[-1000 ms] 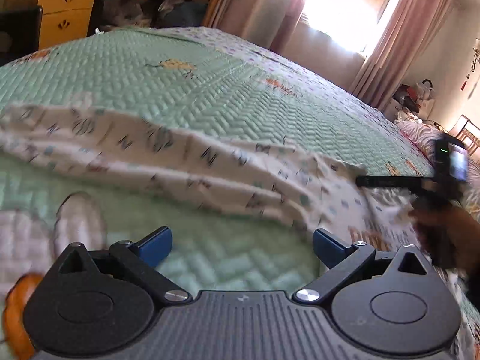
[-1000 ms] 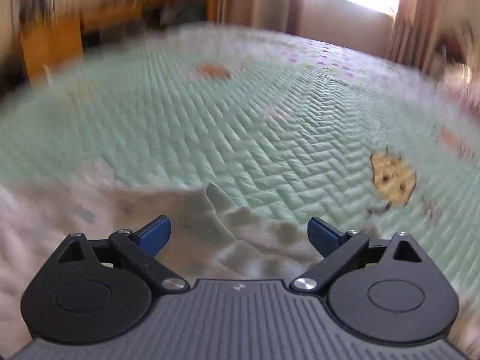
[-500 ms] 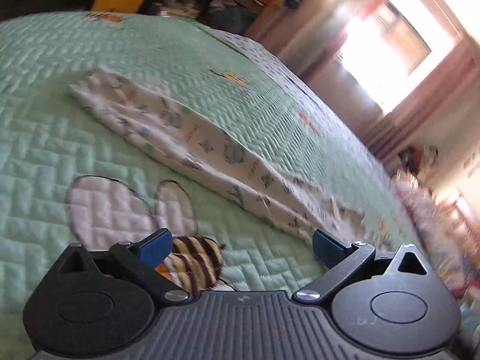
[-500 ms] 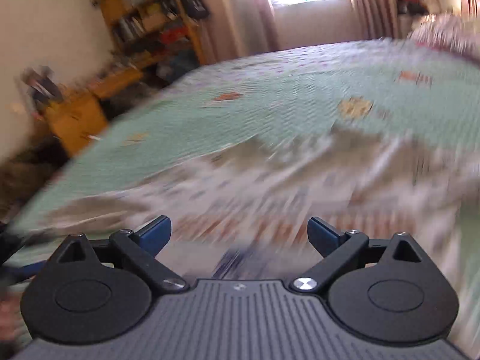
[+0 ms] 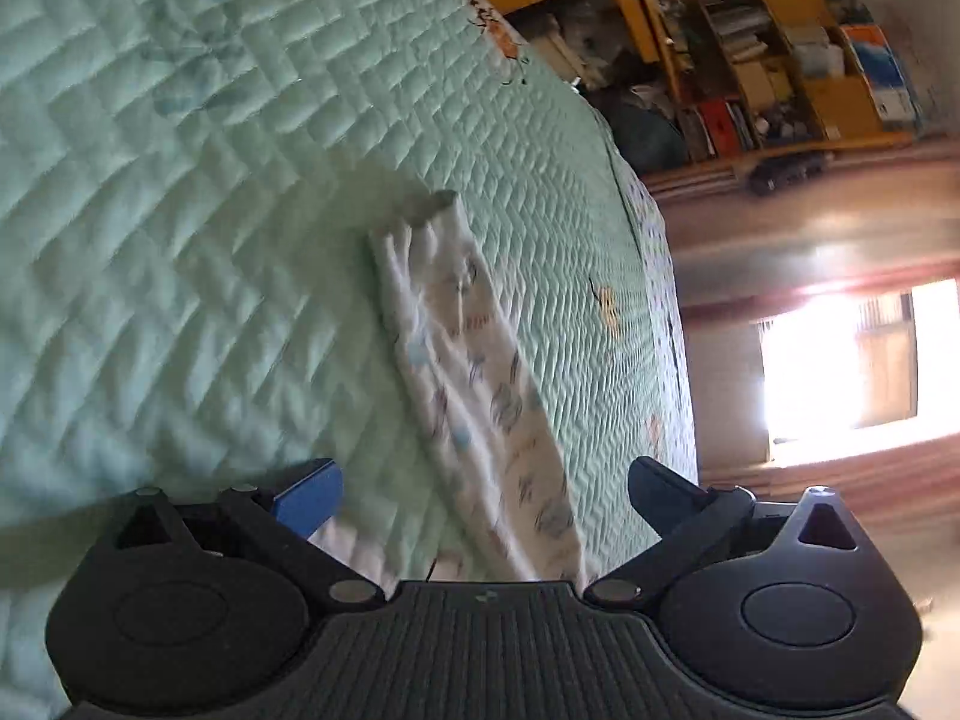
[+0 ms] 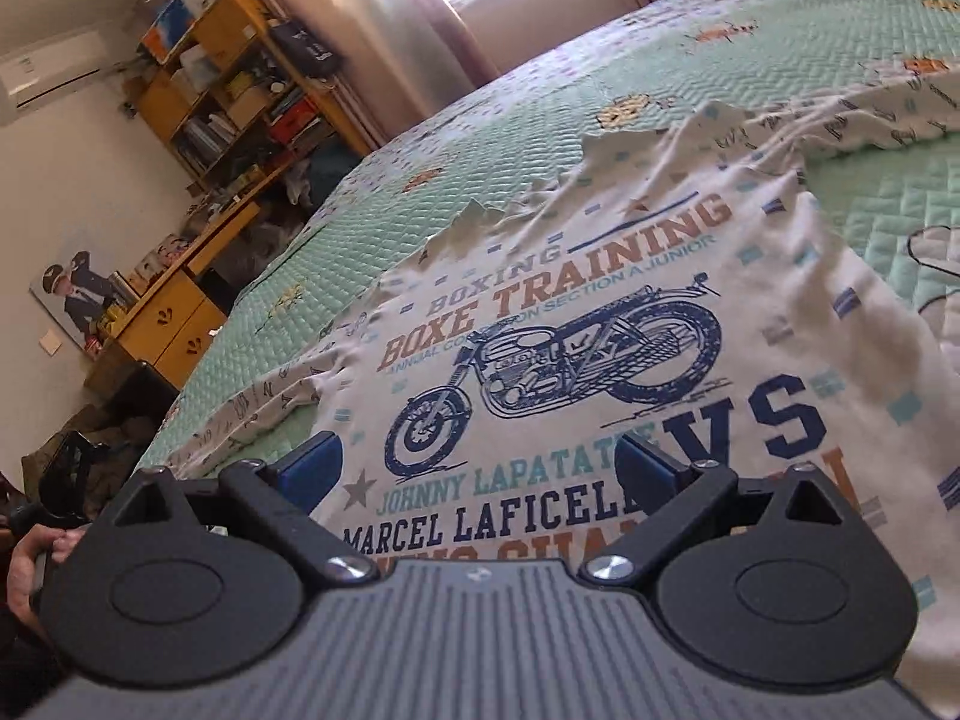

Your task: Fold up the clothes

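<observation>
Both grippers, left (image 5: 480,495) & right (image 6: 477,459), jaws wide apart and empty over the printed shirt (image 6: 600,348) flat on bed; prob. sleeve (image 5: 474,372) fold starts, next needs nipping sleeve between left jaws.

White printed long-sleeved shirt (image 6: 630,324) spread on a green quilted bedspread (image 5: 180,180).

The shirt lay front up, its chest showing a blue motorcycle (image 6: 558,366) and lettering — "BOXE TRAINING" in orange, "VS" in navy. The upper edge was puckered into small peaks. One patterned sleeve (image 5: 474,384) stretched out long and narrow across the quilt, its cuff (image 5: 429,207) slightly raised — the other sleeve (image 6: 888,108) ran off toward the right.
</observation>
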`<act>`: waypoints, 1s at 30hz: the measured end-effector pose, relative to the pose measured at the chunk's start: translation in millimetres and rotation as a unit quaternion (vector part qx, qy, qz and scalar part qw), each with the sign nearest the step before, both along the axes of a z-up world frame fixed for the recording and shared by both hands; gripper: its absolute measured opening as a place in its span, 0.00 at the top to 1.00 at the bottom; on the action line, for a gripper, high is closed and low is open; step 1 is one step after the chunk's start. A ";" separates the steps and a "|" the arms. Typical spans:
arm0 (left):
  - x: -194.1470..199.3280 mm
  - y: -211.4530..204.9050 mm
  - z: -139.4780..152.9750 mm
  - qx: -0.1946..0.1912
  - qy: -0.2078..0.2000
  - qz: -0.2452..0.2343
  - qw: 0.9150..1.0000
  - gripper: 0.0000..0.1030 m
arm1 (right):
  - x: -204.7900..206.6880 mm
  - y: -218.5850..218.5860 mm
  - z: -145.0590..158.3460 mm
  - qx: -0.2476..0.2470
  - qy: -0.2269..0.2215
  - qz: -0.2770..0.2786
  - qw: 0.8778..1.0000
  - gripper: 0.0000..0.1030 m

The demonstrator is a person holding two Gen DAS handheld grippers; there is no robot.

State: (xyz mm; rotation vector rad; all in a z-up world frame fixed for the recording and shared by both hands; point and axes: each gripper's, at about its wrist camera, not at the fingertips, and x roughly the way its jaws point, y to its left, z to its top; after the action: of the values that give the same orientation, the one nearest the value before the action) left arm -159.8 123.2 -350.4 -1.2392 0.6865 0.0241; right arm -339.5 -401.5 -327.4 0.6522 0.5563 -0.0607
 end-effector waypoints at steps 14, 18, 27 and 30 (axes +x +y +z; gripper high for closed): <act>52.8 -23.3 -0.1 0.094 -0.061 0.014 0.994 0.13 | 6.8 -6.8 -14.4 0.007 0.010 -0.003 1.000 0.05; 36.1 -7.8 -12.6 0.036 -0.073 0.033 0.996 0.34 | 7.4 -4.1 -14.9 -0.007 0.009 0.002 1.000 0.05; 41.7 10.6 -35.3 -0.034 -0.082 0.029 0.996 0.66 | 7.0 -1.8 -15.9 -0.019 0.006 0.006 1.000 0.05; 44.7 6.7 -35.4 -0.025 -0.066 0.036 0.997 0.65 | 7.2 -1.2 -16.0 -0.021 0.007 0.007 1.000 0.05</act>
State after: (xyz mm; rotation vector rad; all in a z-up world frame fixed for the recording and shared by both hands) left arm -115.1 130.0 -385.8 -1.3019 0.5305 -0.0155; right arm -332.3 -402.8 -343.4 0.6065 0.5713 -0.0635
